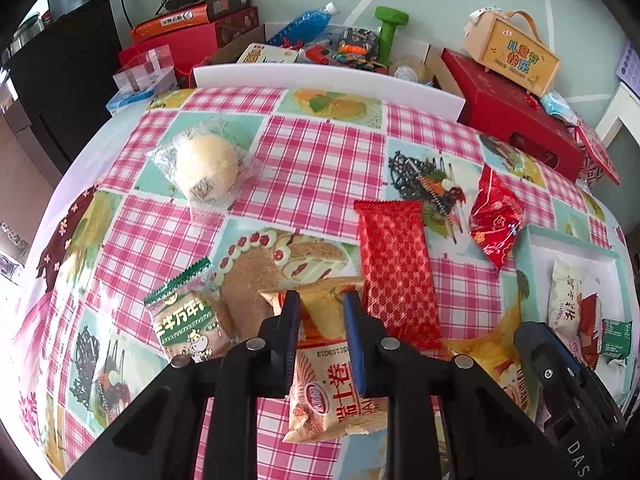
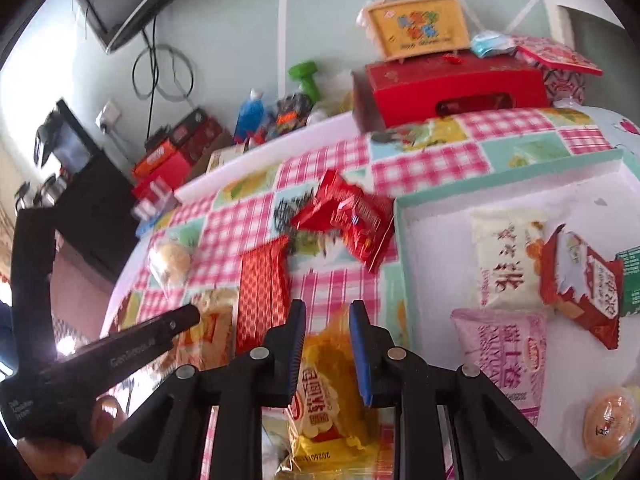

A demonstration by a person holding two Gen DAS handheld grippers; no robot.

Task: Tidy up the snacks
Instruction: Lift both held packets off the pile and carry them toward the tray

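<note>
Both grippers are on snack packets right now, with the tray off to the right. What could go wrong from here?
1. The left gripper has its fingers around the beige snack packet; the thin wrapper could slip as it lifts.
2. The right gripper holds the yellow packet beside the left one, so the two may bump.
3. The white tray already holds several packets; the red packet at its rim could be knocked.

Green dumbbell (image 1: pixel 390 30); blue bottle (image 1: pixel 302 26)
</note>
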